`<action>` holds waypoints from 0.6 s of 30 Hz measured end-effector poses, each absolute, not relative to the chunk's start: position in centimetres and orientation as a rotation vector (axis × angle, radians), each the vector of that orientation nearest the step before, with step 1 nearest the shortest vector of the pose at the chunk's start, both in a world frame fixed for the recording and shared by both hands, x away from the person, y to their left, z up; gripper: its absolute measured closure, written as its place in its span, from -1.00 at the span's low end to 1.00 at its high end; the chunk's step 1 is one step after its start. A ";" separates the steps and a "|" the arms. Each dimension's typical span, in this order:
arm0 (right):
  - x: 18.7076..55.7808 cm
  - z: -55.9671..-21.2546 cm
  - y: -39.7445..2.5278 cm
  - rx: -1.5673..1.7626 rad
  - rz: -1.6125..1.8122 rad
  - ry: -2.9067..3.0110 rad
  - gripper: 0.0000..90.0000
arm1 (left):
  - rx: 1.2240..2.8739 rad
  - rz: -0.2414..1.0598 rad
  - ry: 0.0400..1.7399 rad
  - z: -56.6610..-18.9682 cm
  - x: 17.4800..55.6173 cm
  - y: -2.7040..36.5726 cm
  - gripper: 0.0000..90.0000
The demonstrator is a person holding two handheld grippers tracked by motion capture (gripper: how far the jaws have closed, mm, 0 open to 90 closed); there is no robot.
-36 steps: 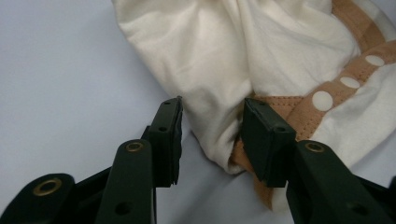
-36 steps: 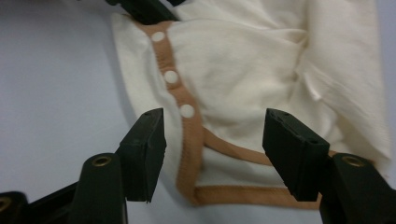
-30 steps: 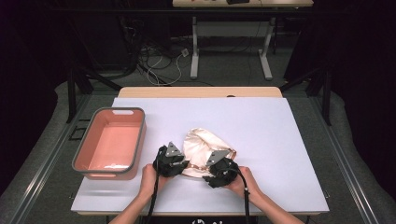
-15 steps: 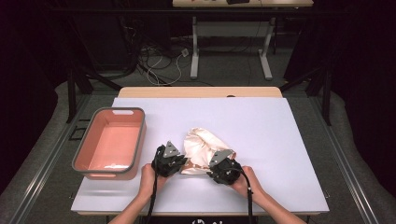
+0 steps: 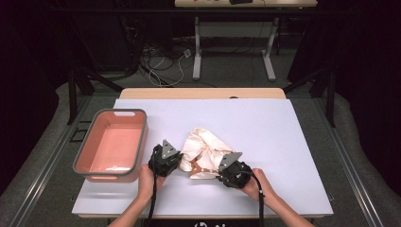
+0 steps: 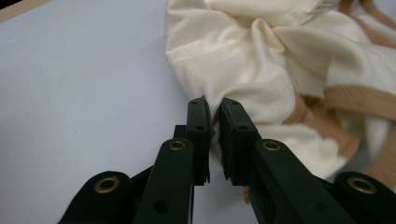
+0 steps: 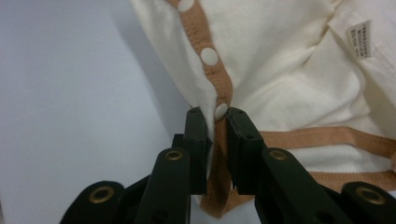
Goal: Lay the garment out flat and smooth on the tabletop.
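Note:
A crumpled cream garment (image 5: 204, 152) with tan trim and white snap buttons lies on the white table (image 5: 265, 127) near its front edge. My left gripper (image 5: 176, 162) is at the garment's left side, shut on a fold of the cream cloth (image 6: 233, 79). My right gripper (image 5: 218, 174) is at its front right, shut on the tan snap-button band (image 7: 215, 122). A small white label (image 7: 360, 39) shows on the cloth in the right gripper view. A hand holds each gripper from below.
A salmon-pink tub (image 5: 112, 144) with a grey rim stands at the table's left side, close to my left gripper. Bare table surface stretches to the right and behind the garment. Cables and desk legs lie on the floor beyond the far edge.
Both grippers have drawn slightly toward the front edge with the garment in them, and the cloth has bunched lower between them. The tub has not moved.

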State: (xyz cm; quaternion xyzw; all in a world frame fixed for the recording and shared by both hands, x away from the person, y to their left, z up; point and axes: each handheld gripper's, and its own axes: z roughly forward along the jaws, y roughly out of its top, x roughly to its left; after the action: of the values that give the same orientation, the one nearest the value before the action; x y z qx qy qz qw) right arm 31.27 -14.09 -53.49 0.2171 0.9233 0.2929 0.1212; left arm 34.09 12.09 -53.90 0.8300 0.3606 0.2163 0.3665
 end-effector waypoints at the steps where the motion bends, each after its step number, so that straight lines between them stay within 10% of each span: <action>1: 31.3 -53.5 -14.2 0.629 0.844 2.701 0.77 | 2.137 0.562 0.934 -53.9 34.2 12.2 0.83; 8: 31.5 -54.1 -14.3 0.648 0.816 2.717 0.68 | 2.156 0.505 0.945 -54.3 34.4 12.2 0.74; 18: 31.7 -53.7 -14.5 0.675 0.846 2.719 0.03 | 2.203 0.468 0.893 -53.9 33.8 11.2 0.22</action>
State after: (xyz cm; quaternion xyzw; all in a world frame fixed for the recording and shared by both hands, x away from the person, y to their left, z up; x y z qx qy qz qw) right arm 31.72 -14.47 -53.71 0.2293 0.9238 0.2873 0.1074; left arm 33.76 11.20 -53.94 0.8513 0.3450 0.1808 0.3516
